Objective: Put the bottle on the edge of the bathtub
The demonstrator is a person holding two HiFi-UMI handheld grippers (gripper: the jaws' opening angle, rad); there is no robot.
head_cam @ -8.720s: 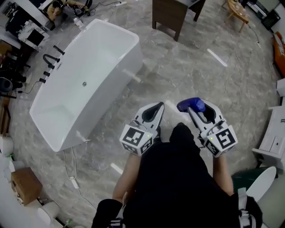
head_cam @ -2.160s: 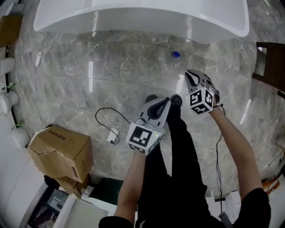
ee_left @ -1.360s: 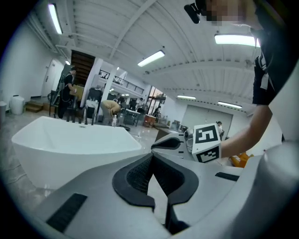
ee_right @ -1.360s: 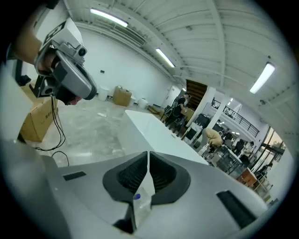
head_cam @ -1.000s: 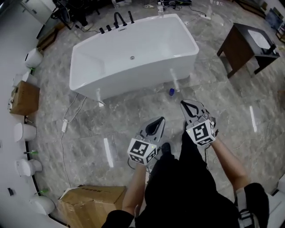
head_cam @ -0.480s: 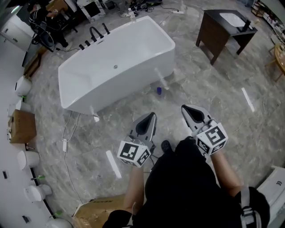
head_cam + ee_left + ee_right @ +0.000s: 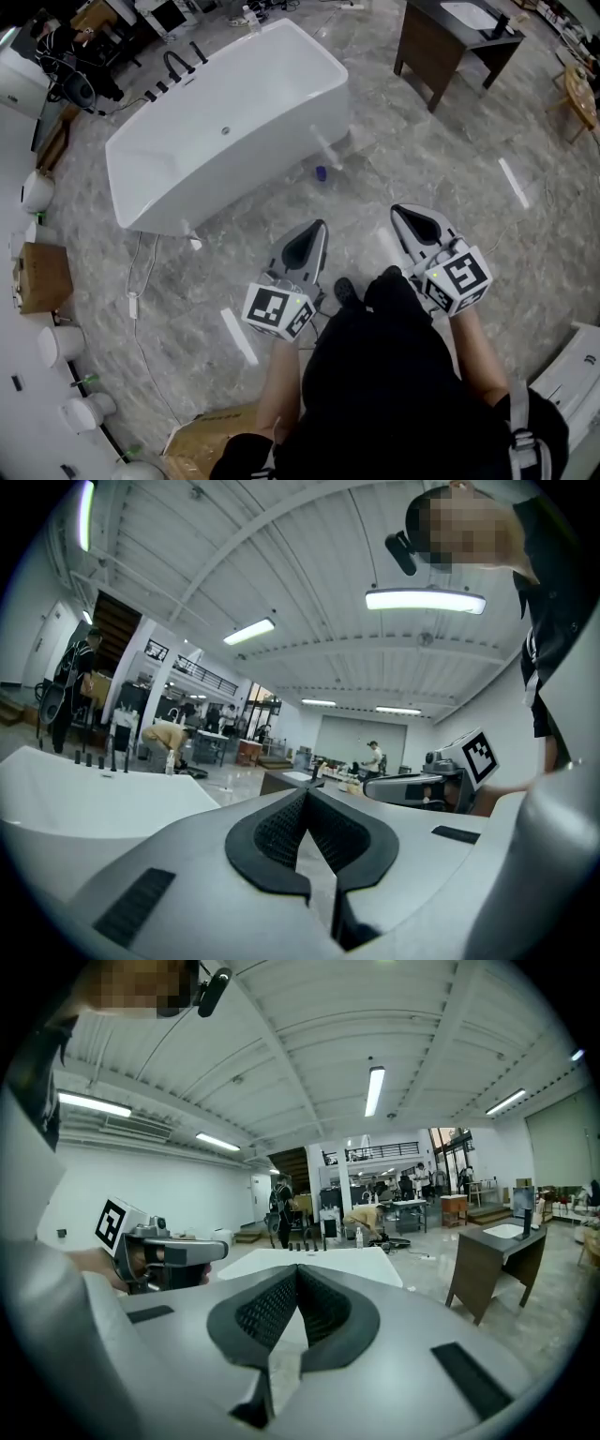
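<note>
The small blue bottle [image 7: 321, 172] is on the grey stone floor, close beside the near wall of the white bathtub [image 7: 234, 159]; whether it stands or lies is too small to tell. Neither gripper holds it. My left gripper [image 7: 315, 228] and right gripper [image 7: 401, 212] hover side by side in front of my body, well short of the bottle and pointing toward the tub. In the left gripper view the left gripper [image 7: 305, 794] has its jaws together with nothing in them. The right gripper [image 7: 296, 1267] is shut and empty too, with the bathtub [image 7: 309, 1258] ahead of it.
Black tap fittings [image 7: 176, 67] line the tub's far rim. A dark wooden table [image 7: 448, 39] stands at the upper right. A cable [image 7: 141, 272] and a cardboard box [image 7: 37, 277] lie left of the tub. A white cabinet [image 7: 577, 375] is at the right edge.
The blue bottle that my right gripper held several seconds ago now sits on the floor by the tub. Over the last second both shut grippers rose a little and the view swung.
</note>
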